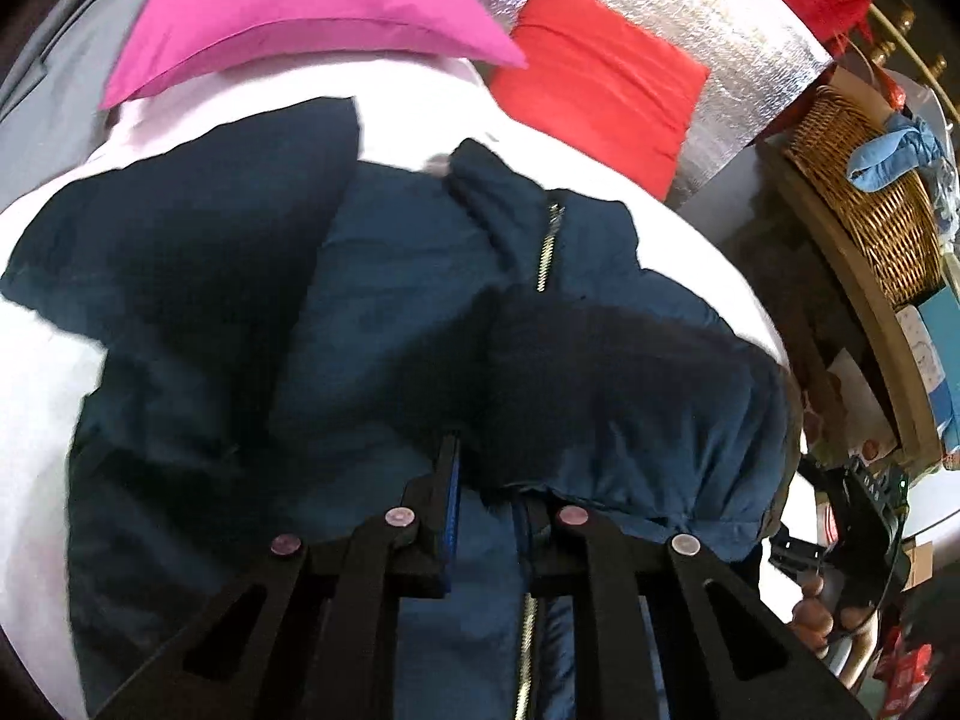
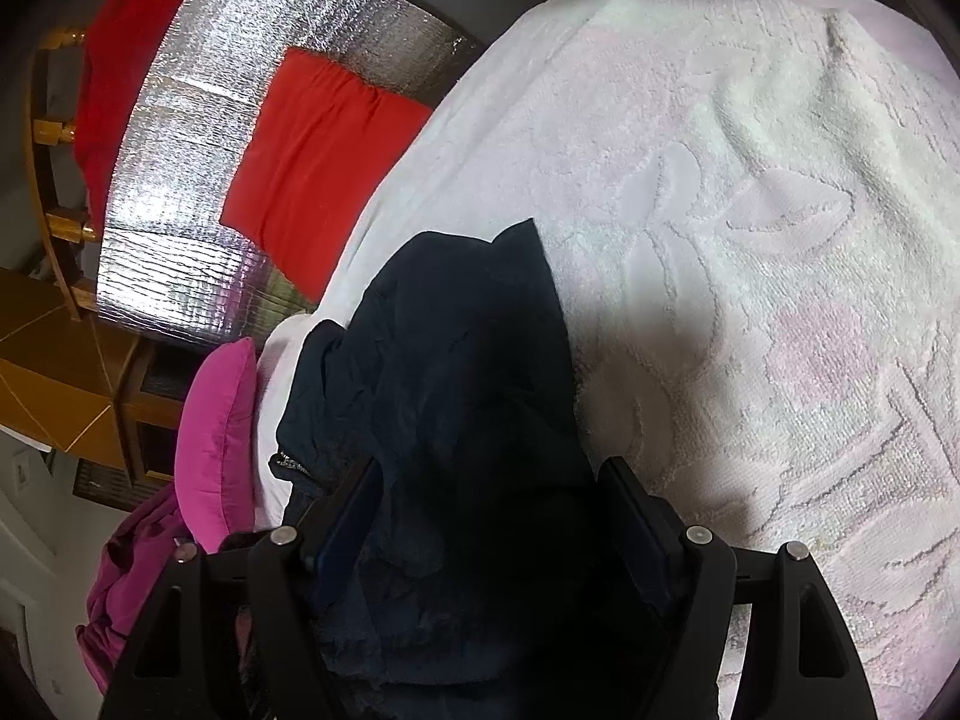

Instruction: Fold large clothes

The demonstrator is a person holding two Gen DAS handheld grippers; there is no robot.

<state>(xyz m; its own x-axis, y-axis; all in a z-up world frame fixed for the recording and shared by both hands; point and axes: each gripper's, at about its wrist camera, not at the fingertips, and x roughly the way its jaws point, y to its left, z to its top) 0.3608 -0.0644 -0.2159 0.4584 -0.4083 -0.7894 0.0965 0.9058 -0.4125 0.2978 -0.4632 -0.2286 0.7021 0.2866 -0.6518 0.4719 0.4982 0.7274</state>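
Lying lower centre on the bed, the navy jacket looks soft, light, slippery; left gripper jaws pinch its zipper edge; right gripper jaws spread over fabric; hems suit grasping.

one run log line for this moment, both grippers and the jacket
left gripper: shut on jacket hem | right gripper: jaws wide, jacket bunched between, grip unclear | jacket: unfolded on white blanket
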